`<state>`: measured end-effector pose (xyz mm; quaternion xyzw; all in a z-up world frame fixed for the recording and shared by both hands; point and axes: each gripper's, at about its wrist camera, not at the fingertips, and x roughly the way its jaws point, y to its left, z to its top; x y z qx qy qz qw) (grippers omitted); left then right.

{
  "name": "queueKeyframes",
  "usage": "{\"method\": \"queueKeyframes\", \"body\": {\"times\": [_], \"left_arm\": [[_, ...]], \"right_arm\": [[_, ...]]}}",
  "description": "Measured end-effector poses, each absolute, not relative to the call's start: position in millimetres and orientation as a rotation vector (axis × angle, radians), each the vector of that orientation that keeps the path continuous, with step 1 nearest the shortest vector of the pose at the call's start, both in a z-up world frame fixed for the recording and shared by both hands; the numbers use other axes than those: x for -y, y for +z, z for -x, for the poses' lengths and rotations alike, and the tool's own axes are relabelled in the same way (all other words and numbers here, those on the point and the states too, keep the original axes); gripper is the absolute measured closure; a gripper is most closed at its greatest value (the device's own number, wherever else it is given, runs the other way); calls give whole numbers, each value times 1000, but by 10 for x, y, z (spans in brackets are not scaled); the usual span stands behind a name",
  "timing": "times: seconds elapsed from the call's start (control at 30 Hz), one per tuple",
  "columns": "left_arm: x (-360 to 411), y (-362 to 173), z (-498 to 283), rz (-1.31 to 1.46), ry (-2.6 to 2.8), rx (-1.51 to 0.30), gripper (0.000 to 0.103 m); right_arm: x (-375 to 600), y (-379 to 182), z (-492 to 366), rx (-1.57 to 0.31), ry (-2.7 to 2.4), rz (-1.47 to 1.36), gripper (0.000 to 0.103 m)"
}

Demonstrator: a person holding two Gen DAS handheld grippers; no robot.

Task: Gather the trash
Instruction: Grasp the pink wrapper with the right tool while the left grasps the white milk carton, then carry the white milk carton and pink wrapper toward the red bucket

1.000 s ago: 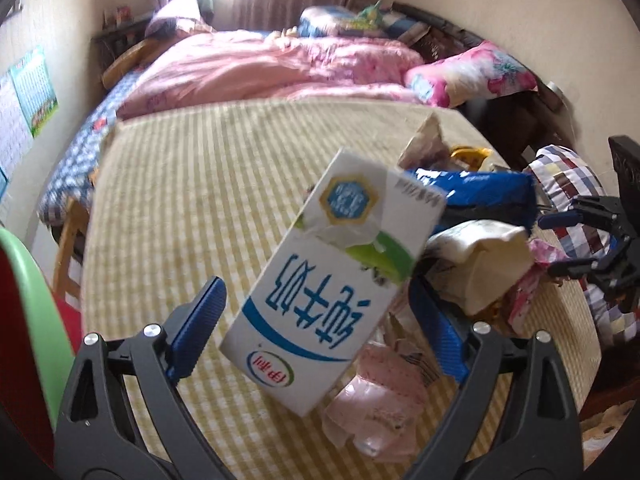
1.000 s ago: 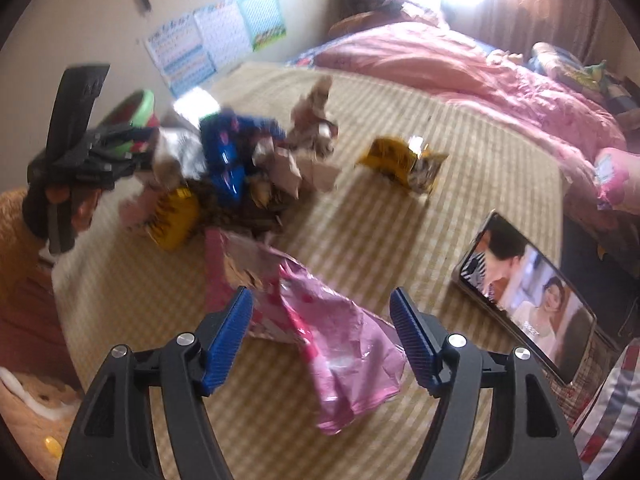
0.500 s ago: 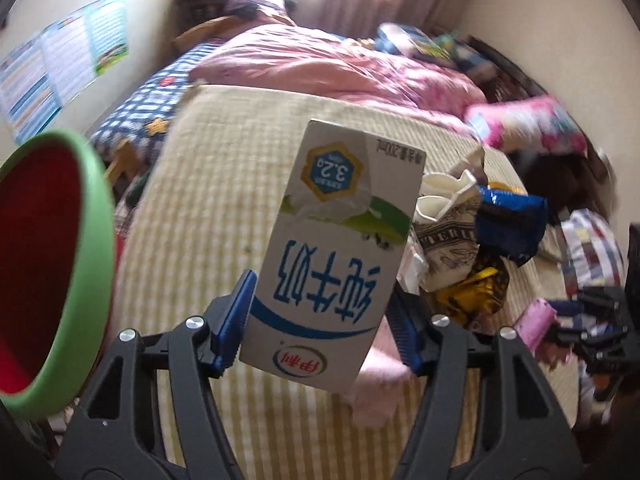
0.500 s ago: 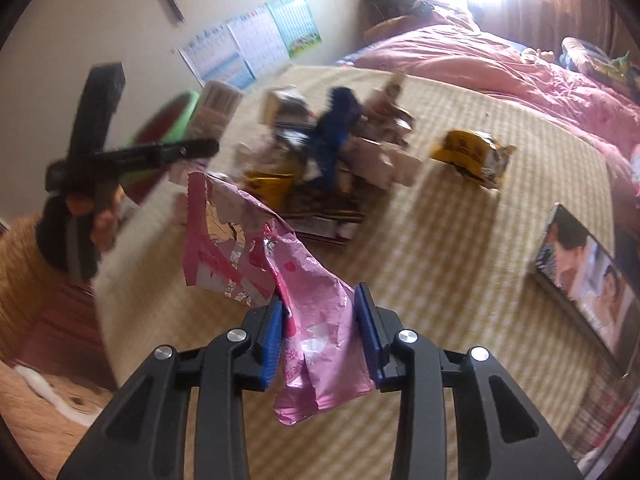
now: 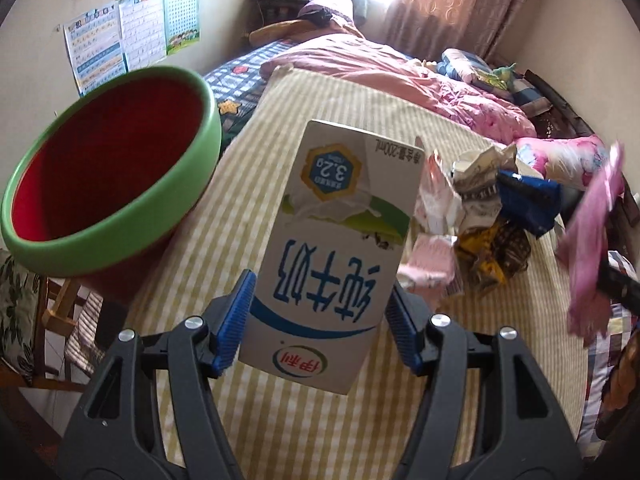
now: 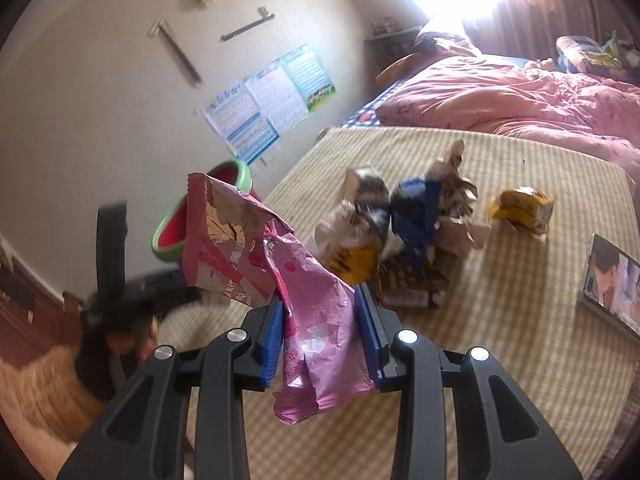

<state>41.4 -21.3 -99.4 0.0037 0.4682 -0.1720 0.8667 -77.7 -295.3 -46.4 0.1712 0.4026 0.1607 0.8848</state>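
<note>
My left gripper (image 5: 322, 322) is shut on a white milk carton (image 5: 336, 248) with blue characters, held above the yellow checked mat (image 5: 260, 184). A red bin with a green rim (image 5: 108, 172) stands just left of the carton; it also shows in the right wrist view (image 6: 176, 236). My right gripper (image 6: 320, 336) is shut on a crumpled pink wrapper (image 6: 280, 268), lifted off the mat; the wrapper shows blurred at the right of the left wrist view (image 5: 592, 248). A pile of wrappers (image 6: 404, 224) lies on the mat, also in the left wrist view (image 5: 492, 216).
A yellow snack bag (image 6: 520, 208) lies alone right of the pile. A phone showing video (image 6: 612, 280) lies at the mat's right edge. A pink quilt (image 5: 400, 76) covers the bed behind. Posters (image 5: 132, 28) hang on the left wall.
My left gripper has swung left with the milk carton, bringing the bin closer beside it. My right gripper stays shut on the pink wrapper, now raised higher and moved toward the bin.
</note>
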Motion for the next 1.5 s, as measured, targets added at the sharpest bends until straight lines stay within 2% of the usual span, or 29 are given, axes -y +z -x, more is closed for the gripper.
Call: {"method": "queueKeyframes", "body": {"times": [0.33, 0.57, 0.7, 0.73, 0.8, 1.5], "left_arm": [[234, -1055, -421, -11, -369, -993, 41], [277, -1058, -443, -25, -396, -990, 31], [306, -1117, -530, -45, -408, -1005, 30], [300, -1116, -535, -41, -410, -1003, 31], [306, -1099, -527, -49, -410, -991, 49], [80, -810, -437, 70, -361, -901, 49]], "right_arm": [[2720, -402, 560, -845, 292, -397, 69], [2717, -429, 582, -844, 273, -409, 69], [2739, -449, 601, -843, 267, -418, 69], [2741, -457, 590, -843, 266, -418, 69], [2744, -456, 587, -843, 265, -419, 69], [2740, -400, 599, -817, 249, -426, 69]]}}
